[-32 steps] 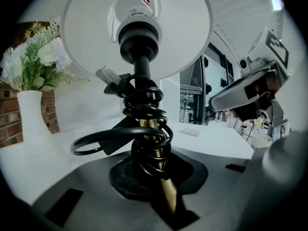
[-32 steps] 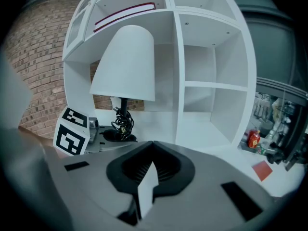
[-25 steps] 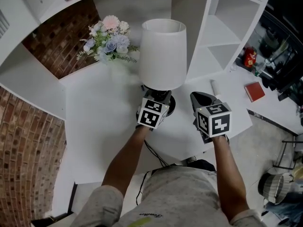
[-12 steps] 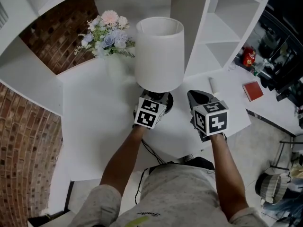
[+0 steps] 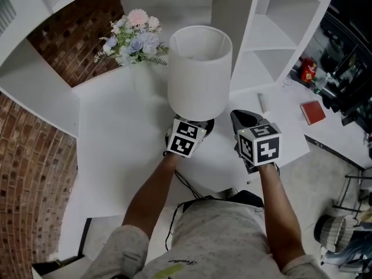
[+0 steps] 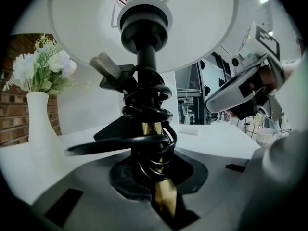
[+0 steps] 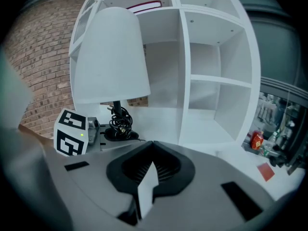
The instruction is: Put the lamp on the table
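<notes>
**Lamp in the left gripper, mid-frame on the table**

In the head view I see the white table filling the centre. A white shelf unit stands along its upper-right edge, just beside the lamp, and boxes it in on that side. The lamp stands upright at mid-frame, with its base down at the tabletop; I cannot tell whether it rests there. The left gripper is clamped on the stem, where the black cord is coiled. The right gripper sits just right of the base, its jaws drawn together on nothing. At upper left, a white vase holds flowers. A red book lies at far right.
</notes>
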Motion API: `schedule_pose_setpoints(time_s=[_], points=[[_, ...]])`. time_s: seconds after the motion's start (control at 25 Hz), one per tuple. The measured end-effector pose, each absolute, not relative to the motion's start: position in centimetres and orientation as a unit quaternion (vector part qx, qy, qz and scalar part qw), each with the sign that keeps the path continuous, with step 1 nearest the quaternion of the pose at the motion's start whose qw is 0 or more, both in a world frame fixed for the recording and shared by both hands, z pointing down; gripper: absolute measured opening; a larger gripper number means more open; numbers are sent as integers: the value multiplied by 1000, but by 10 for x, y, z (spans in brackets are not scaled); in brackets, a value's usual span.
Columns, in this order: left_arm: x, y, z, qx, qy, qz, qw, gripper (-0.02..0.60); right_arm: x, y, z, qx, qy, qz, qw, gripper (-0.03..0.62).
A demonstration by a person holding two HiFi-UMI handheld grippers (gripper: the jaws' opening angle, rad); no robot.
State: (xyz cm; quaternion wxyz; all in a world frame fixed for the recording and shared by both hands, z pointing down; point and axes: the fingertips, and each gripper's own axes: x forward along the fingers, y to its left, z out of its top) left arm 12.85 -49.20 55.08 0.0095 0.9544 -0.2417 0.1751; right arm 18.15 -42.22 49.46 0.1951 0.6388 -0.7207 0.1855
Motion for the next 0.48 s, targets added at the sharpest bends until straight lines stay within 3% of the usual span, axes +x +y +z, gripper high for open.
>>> schedule_pose_setpoints(time_s=[0.48], points=[[129, -492, 550, 953, -257, 163, 5, 80, 186, -412, 497, 640, -721, 185, 193, 5]])
